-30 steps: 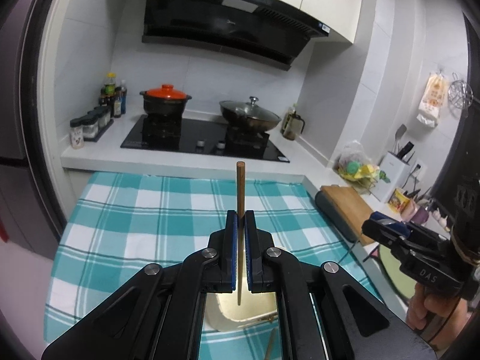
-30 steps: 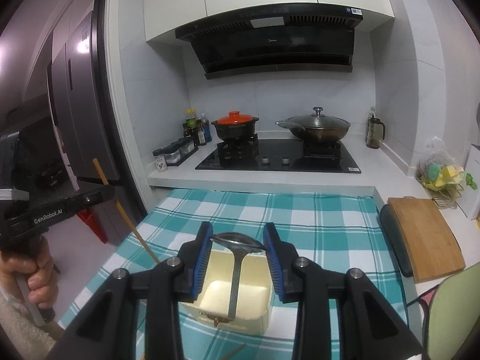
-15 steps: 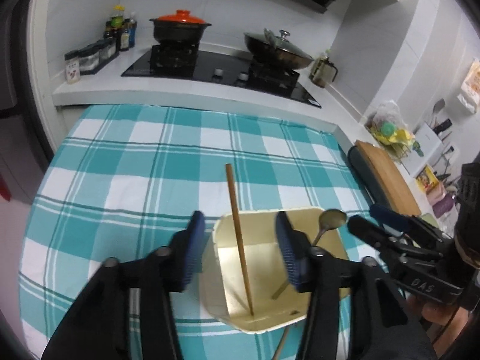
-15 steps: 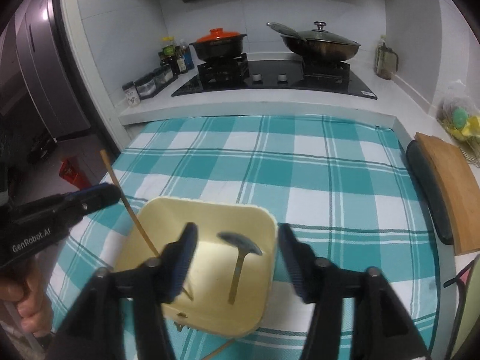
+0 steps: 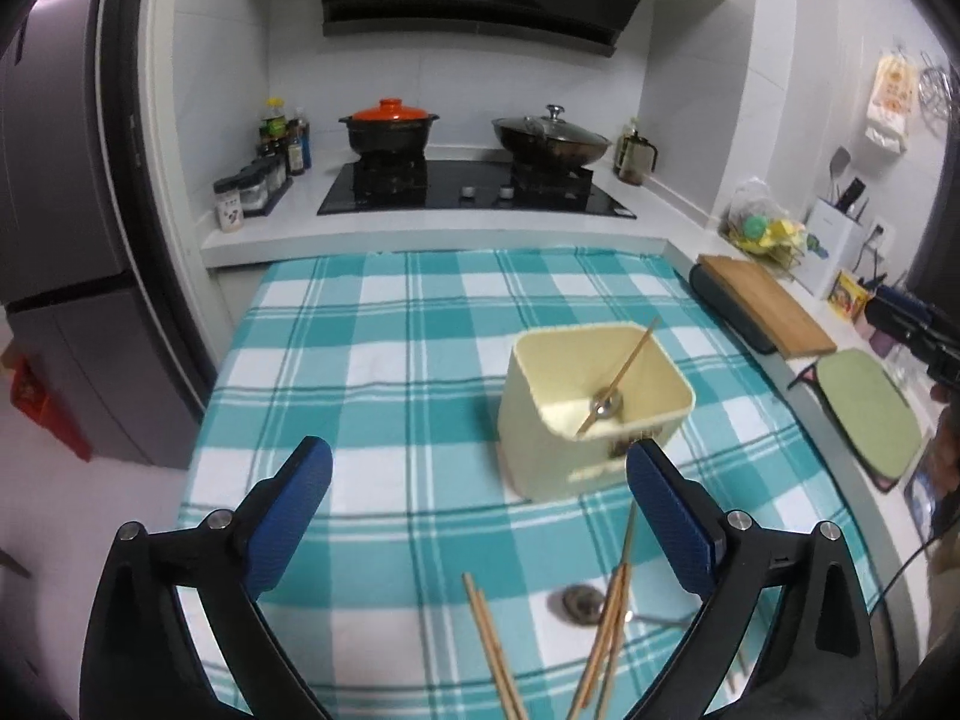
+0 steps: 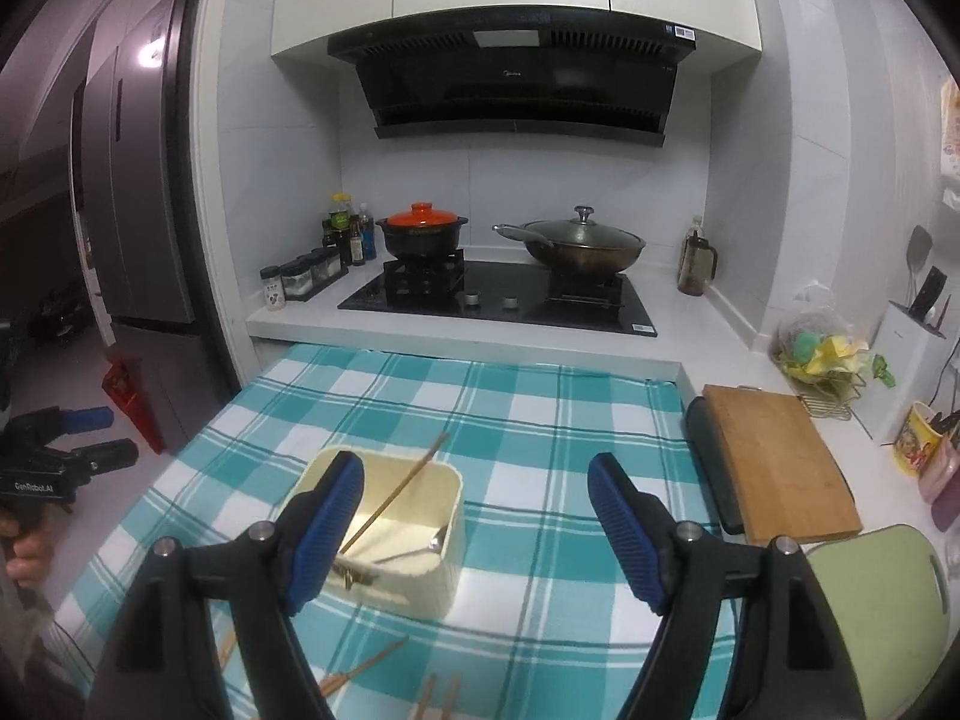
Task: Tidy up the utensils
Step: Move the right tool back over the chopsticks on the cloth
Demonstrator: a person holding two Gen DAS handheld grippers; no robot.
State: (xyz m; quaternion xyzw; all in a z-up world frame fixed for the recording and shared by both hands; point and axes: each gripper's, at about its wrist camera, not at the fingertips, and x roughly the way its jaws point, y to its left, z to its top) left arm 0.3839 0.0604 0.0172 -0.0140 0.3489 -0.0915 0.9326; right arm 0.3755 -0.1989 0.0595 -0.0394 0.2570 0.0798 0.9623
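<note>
Left gripper [image 5: 477,507], clamped on a chopstick [image 5: 621,369] a second ago, now has fingers apart and empty, the stick leaning in the bin [image 5: 591,405] beside the spoon [image 5: 606,405]; right gripper [image 6: 477,531] likewise apart; more chopsticks [image 5: 606,630] remain on the table [image 5: 372,372].

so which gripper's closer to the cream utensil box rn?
Right, by a little. The right gripper hovers with its left finger overlapping the cream box; the left gripper sits back, left of the box.
</note>
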